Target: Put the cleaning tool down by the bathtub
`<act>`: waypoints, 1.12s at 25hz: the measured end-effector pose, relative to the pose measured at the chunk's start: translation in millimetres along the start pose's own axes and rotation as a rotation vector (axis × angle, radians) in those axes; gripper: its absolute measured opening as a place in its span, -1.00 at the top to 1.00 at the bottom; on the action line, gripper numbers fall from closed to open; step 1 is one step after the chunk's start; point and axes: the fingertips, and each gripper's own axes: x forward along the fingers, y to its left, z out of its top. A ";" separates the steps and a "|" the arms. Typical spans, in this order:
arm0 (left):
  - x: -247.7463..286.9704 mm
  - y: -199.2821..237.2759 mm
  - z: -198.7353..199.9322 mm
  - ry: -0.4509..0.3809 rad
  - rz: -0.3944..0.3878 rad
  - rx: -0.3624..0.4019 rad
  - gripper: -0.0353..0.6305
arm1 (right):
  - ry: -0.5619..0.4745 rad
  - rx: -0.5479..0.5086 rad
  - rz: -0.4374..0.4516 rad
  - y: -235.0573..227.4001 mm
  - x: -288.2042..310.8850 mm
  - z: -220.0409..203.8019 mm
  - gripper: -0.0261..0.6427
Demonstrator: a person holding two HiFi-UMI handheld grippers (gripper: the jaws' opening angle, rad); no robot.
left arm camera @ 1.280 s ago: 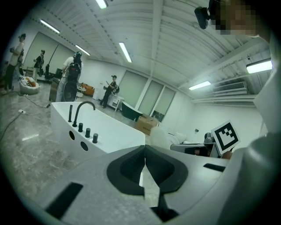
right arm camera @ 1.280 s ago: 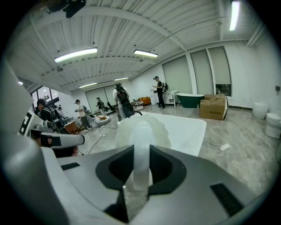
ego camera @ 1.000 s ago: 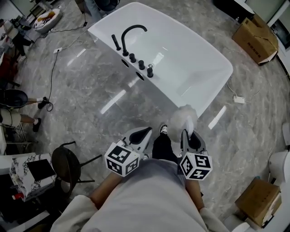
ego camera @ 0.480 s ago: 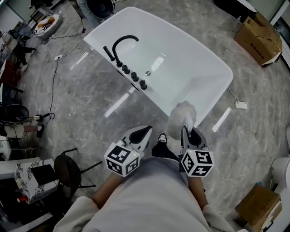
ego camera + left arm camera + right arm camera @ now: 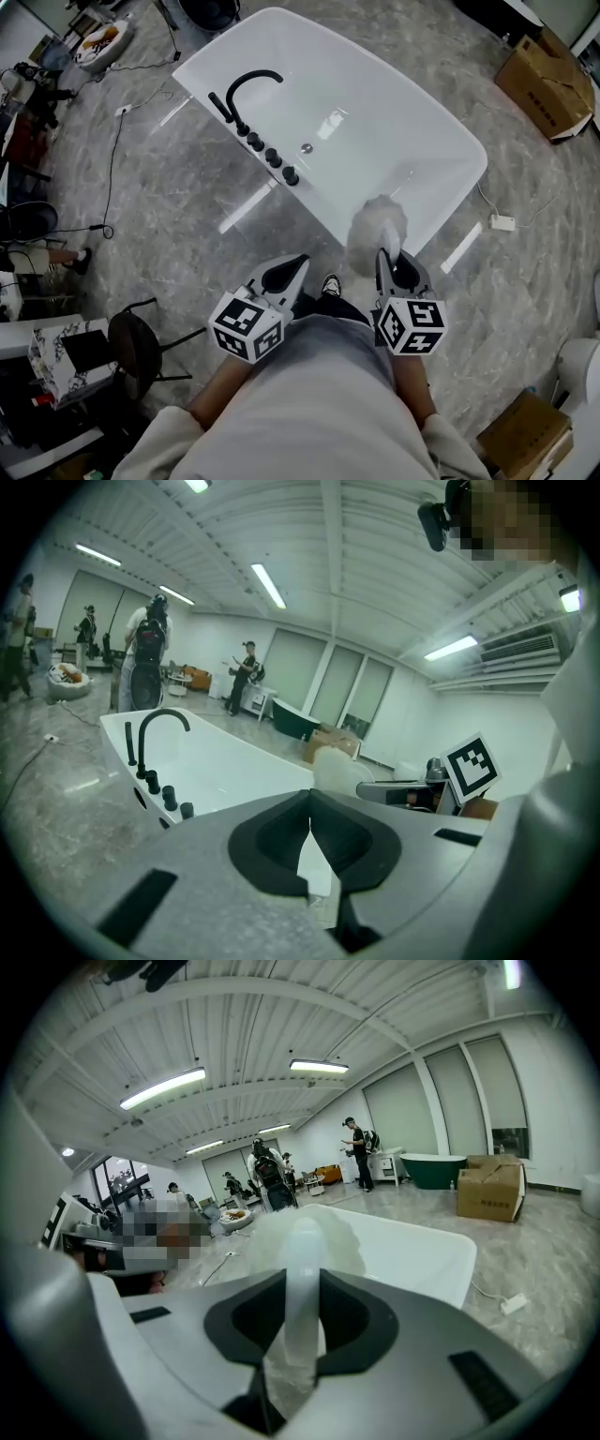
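Note:
The white bathtub (image 5: 394,112) with a black faucet (image 5: 246,84) lies ahead on the marble floor; its rim shows in the left gripper view (image 5: 234,752) and its wall in the right gripper view (image 5: 412,1251). My right gripper (image 5: 386,264) is shut on the cleaning tool (image 5: 377,234), a fluffy white brush with a pale handle (image 5: 302,1279) that stands between the jaws, head up, just short of the tub's near rim. My left gripper (image 5: 289,273) is shut and empty, its jaws (image 5: 309,841) touching at the tips.
Cardboard boxes (image 5: 551,82) sit right of the tub and at bottom right (image 5: 525,431). A black stool (image 5: 136,342) and a small table stand at left. A cable with a power plug (image 5: 502,223) lies by the tub's right end. Several people stand far off.
The view has shifted slightly toward the tub. Both grippers keep their places; the brush head stays just short of the tub's near rim.

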 end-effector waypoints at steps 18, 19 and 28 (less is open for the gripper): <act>4.0 26.3 -13.7 -0.014 0.104 -0.113 0.87 | 0.113 -0.014 0.048 -30.5 46.7 -10.7 0.70; 5.4 26.6 -13.9 -0.011 0.104 -0.114 0.87 | 0.121 0.000 0.057 -30.6 49.7 -12.3 0.70; 10.8 30.9 -17.2 0.009 0.111 -0.129 0.87 | 0.194 0.021 0.076 -36.4 66.3 -34.5 0.70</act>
